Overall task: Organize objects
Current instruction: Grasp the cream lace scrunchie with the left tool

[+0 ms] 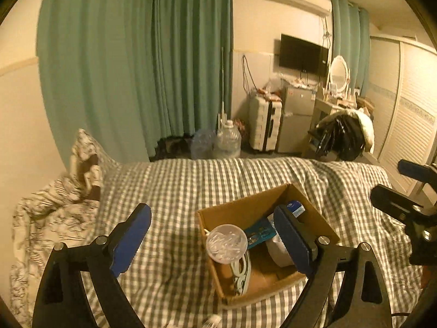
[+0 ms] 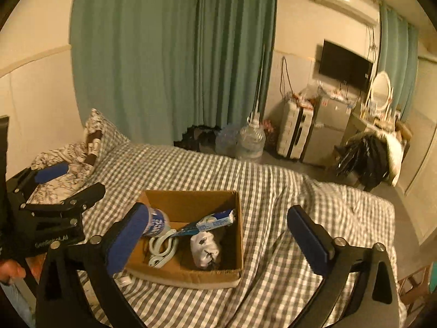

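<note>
An open cardboard box (image 1: pixel 240 205) lies on a bed with a grey checked cover (image 1: pixel 174 186). Inside are a clear round tub of swabs (image 1: pixel 226 243), a teal packet (image 1: pixel 259 235), a small blue-and-white carton (image 1: pixel 296 208) and a white-green item (image 1: pixel 241 273). My left gripper (image 1: pixel 211 213) hovers above the box's near-left side, open and empty. The right wrist view shows the same box (image 2: pixel 191 192) holding a blue-labelled bottle (image 2: pixel 157 222), a tube (image 2: pixel 215 220), pale clips (image 2: pixel 162 248) and a crumpled white thing (image 2: pixel 204 248). My right gripper (image 2: pixel 215 211) hangs open over it, holding nothing.
A patterned quilt (image 1: pixel 54 218) is bunched at the bed's left end. A small white item (image 2: pixel 124 280) lies on the cover in front of the box. Beyond the bed stand water jugs (image 1: pixel 228 140), a suitcase (image 1: pixel 265 125) and a chair draped in clothes (image 1: pixel 344 134).
</note>
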`<act>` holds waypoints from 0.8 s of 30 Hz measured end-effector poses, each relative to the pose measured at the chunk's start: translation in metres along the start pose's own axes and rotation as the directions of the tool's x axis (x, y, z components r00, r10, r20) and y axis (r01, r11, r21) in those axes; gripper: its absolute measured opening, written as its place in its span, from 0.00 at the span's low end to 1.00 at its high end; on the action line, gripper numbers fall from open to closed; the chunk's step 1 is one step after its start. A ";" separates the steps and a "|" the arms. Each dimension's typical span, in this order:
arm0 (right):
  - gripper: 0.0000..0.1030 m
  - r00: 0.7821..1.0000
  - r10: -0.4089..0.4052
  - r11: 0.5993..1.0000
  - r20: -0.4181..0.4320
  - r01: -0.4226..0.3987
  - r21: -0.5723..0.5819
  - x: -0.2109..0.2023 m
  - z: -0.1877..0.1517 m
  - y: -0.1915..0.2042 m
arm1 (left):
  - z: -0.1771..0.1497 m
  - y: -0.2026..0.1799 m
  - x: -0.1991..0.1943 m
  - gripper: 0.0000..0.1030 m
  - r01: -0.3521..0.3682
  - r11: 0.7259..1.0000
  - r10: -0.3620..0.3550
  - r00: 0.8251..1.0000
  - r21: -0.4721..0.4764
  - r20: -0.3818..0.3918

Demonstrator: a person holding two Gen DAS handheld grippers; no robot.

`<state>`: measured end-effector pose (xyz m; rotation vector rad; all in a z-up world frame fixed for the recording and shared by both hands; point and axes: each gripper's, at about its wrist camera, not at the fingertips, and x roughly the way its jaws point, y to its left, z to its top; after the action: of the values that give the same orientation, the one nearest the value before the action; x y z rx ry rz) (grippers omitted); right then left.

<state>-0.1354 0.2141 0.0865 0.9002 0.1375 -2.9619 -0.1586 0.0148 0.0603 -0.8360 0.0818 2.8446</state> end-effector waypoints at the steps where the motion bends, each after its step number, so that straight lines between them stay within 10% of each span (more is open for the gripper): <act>1: 1.00 1.000 -0.002 1.000 0.015 0.002 -0.013 -0.014 0.000 0.005 | 0.000 0.004 -0.012 0.91 -0.004 1.000 0.004 1.000 -0.001 0.013; 11: 1.00 1.000 0.001 0.999 -0.011 -0.001 -0.046 -0.053 -0.048 0.036 | -0.039 0.024 -0.059 1.00 -0.061 0.998 0.060 0.998 0.016 0.018; 24: 1.00 0.980 0.012 0.998 -0.201 -0.001 0.056 0.034 -0.161 0.033 | -0.173 0.050 0.013 1.00 -0.127 0.992 0.121 0.960 -0.007 -0.253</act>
<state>-0.0727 0.1960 -0.0681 1.2039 0.0584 -2.8753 -0.0868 -0.0500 -0.0918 -1.2356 0.1390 2.8408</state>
